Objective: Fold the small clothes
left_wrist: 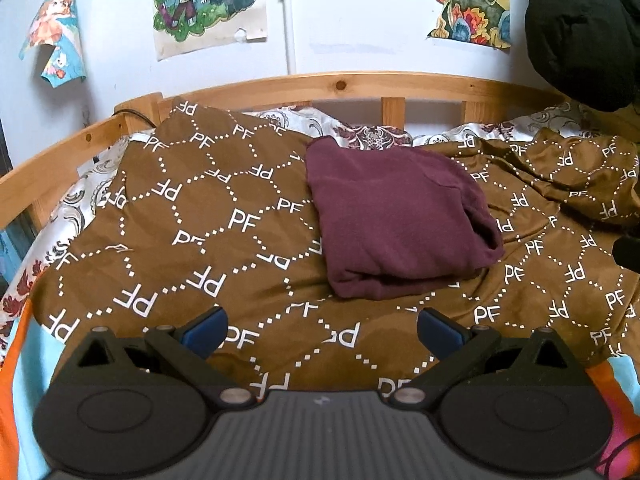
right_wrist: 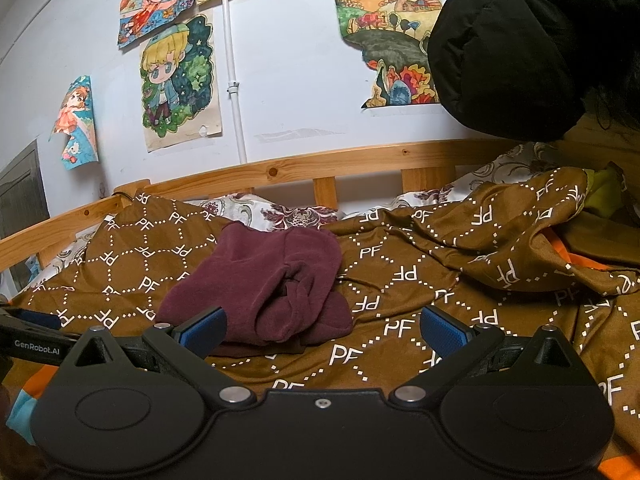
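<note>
A maroon garment point(left_wrist: 396, 220) lies folded in a thick bundle on the brown PF-patterned blanket point(left_wrist: 192, 216), ahead and slightly right of my left gripper point(left_wrist: 322, 332). That gripper is open and empty, held back from the bundle's near edge. In the right wrist view the maroon garment point(right_wrist: 260, 284) lies ahead and to the left, with a rolled sleeve on its right side. My right gripper point(right_wrist: 322, 330) is open and empty; its left fingertip point(right_wrist: 204, 330) is close to the garment's near edge. The left gripper's finger point(right_wrist: 28, 320) shows at the far left.
A wooden bed rail point(left_wrist: 340, 84) runs along the back, against a white wall with drawings. A black padded bundle point(right_wrist: 520, 40) hangs at upper right. The blanket point(right_wrist: 520, 240) is bunched up on the right. Orange and blue bedding point(left_wrist: 16, 360) shows at the near edges.
</note>
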Demonstrator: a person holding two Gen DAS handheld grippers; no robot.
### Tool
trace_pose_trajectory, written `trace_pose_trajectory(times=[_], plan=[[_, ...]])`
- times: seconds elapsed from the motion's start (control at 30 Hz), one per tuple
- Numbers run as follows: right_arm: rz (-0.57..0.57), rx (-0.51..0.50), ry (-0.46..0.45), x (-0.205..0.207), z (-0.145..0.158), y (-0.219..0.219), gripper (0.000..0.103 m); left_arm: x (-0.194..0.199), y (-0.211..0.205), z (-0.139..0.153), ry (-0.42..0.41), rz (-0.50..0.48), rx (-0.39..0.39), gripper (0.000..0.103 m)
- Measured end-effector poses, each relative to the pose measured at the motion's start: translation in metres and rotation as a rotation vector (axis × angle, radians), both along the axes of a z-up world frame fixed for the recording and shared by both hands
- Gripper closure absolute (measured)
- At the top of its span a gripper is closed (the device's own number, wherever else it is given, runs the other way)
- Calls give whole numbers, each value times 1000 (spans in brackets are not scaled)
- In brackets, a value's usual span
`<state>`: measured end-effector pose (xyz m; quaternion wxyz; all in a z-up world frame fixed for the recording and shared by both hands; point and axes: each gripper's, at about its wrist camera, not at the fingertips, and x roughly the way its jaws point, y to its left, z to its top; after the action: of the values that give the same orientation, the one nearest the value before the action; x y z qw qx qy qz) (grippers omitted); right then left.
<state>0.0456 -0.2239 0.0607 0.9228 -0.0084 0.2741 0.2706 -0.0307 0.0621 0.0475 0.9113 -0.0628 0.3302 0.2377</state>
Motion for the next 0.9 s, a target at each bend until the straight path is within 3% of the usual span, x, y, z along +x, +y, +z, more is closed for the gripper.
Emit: trace_pose_trajectory(times=[0.9], plan=[[0, -2, 1, 0, 1, 1, 1, -1, 3, -2, 21, -4, -7, 1]])
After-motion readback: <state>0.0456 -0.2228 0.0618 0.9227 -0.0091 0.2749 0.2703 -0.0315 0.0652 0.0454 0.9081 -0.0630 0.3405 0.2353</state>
